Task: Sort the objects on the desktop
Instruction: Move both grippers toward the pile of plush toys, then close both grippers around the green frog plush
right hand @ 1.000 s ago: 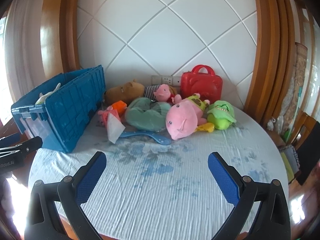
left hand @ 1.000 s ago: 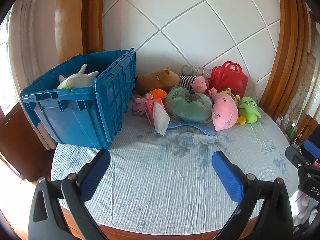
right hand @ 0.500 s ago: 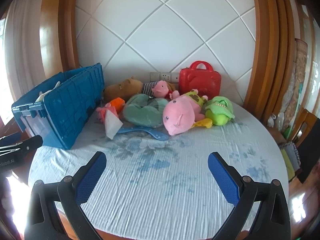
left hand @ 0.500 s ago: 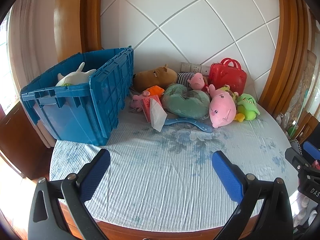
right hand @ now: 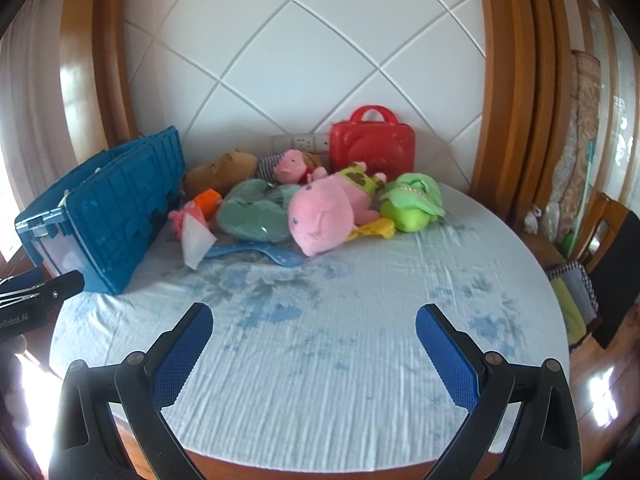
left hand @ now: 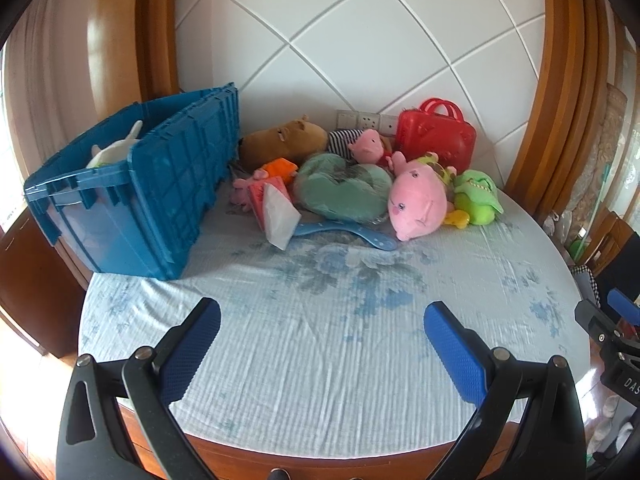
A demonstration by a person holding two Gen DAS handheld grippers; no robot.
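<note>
A heap of toys lies at the far side of the round table: a big pink plush, a green plush, a teal cushion, a brown plush, a small pink pig, a red toy case, a tissue pack and a blue flat piece. The blue crate on the left holds a white plush. My left gripper and right gripper both hover open and empty over the near table edge.
A light blue flowered cloth covers the table. A white padded wall with wooden frames rises behind the toys. Chairs stand at the right. The right gripper's body shows at the left view's right edge.
Both grippers have pulled back and risen slightly, so the toys and crate look smaller and farther. Nothing on the table has moved.
</note>
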